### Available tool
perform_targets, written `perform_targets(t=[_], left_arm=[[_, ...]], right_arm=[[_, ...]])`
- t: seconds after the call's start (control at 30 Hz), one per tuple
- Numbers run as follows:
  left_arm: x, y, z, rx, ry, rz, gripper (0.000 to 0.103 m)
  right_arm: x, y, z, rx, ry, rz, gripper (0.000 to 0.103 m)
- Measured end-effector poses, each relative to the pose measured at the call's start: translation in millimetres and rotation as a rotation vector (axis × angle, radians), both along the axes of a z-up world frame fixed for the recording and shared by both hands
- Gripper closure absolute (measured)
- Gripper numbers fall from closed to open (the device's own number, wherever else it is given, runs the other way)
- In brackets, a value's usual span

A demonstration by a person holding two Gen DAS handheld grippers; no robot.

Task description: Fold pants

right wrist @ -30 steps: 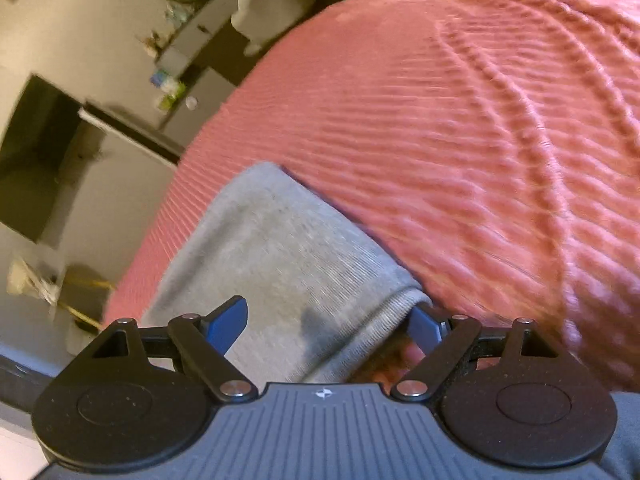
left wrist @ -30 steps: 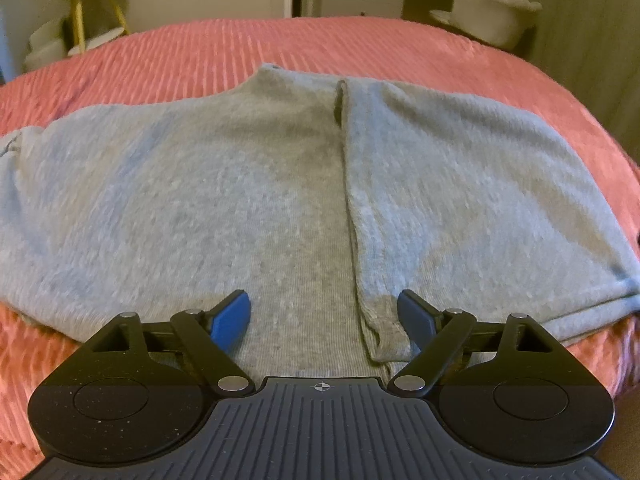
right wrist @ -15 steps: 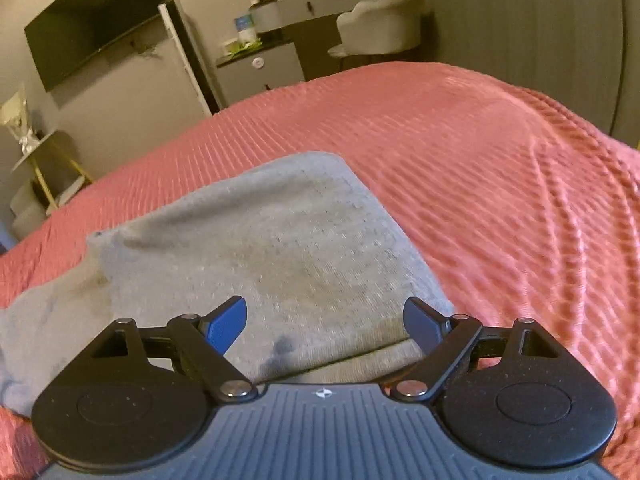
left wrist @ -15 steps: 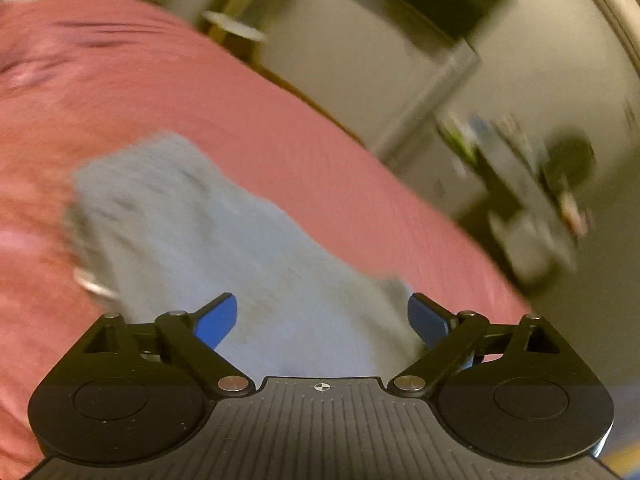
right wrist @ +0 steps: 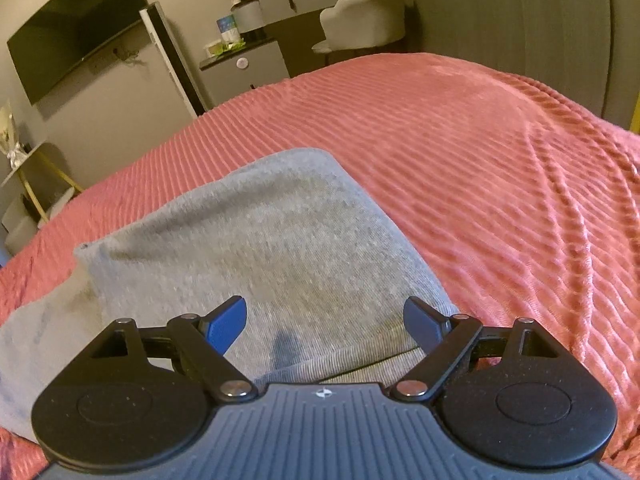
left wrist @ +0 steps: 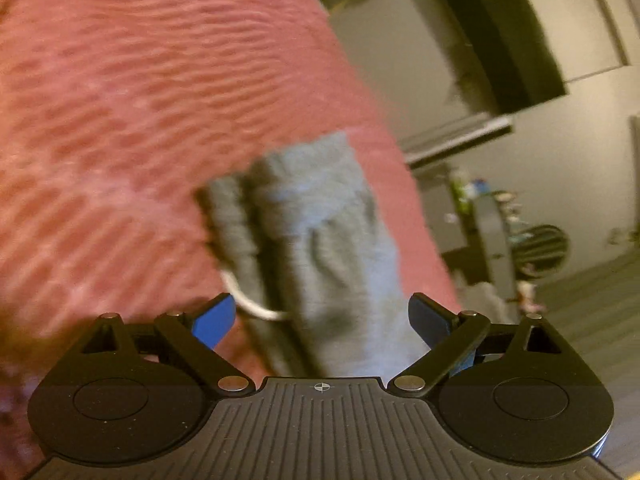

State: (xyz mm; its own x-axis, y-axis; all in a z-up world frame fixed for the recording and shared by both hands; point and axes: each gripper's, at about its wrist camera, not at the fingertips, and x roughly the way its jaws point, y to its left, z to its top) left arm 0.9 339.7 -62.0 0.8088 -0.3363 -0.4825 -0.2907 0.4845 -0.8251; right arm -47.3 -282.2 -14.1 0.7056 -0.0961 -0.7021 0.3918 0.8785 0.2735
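While no writing reads | pants [right wrist: 260, 248] folded | left gripper [left wrist: 322, 322], right gripper [right wrist: 325, 322] wide open, empty

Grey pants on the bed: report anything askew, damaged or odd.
The white drawstring loops out from the end of the folded grey pants onto the red bedspread. That end looks bunched and uneven, though the left view is blurred. No damage visible.
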Motion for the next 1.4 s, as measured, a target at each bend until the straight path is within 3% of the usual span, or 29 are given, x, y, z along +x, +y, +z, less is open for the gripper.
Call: perform_targets(t=[0.17,0.27,0.43,0.6,0.67,0.8,0.93,1.07,1.17,1.27,1.4], left_arm=[[2,-4,2,-0.018,-0.044,-0.016,0.011],[6,-3,-3,0.004,0.001,-0.012,0.011],[19,2,-8,-0.041,0.002,-0.001,0.011],[35,9,0,-0.033,-0.013,0.008,0.011],[42,11,3,-0.024,-0.003,-0.009,0.011],[52,9,7,0.051,0.028,-0.082,0.012],[53,10,11,0.108,0.042,-0.115,0.014],[48,14,16,0.166,0.058,-0.113,0.015],[39,18,28,0.281,0.074,-0.086,0.015],[21,27,37,0.346,0.083,-0.04,0.015],[-4,39,46,0.391,0.165,0.045,0.015]], right_arm=[[0,0,0,-0.002,0.004,-0.003,0.017],[0,5,2,0.002,0.001,0.033,0.017],[1,42,8,0.083,-0.027,0.234,0.017],[19,116,11,0.178,-0.031,0.493,0.017],[27,150,15,0.154,-0.05,0.588,0.017],[42,229,25,0.035,-0.135,0.794,0.017],[56,291,24,-0.017,-0.166,0.93,0.017],[60,333,16,-0.113,-0.17,0.972,0.017],[62,348,7,-0.171,-0.159,0.977,0.017],[60,346,2,-0.169,-0.148,0.965,0.017],[64,357,2,-0.173,-0.157,0.95,0.017]])
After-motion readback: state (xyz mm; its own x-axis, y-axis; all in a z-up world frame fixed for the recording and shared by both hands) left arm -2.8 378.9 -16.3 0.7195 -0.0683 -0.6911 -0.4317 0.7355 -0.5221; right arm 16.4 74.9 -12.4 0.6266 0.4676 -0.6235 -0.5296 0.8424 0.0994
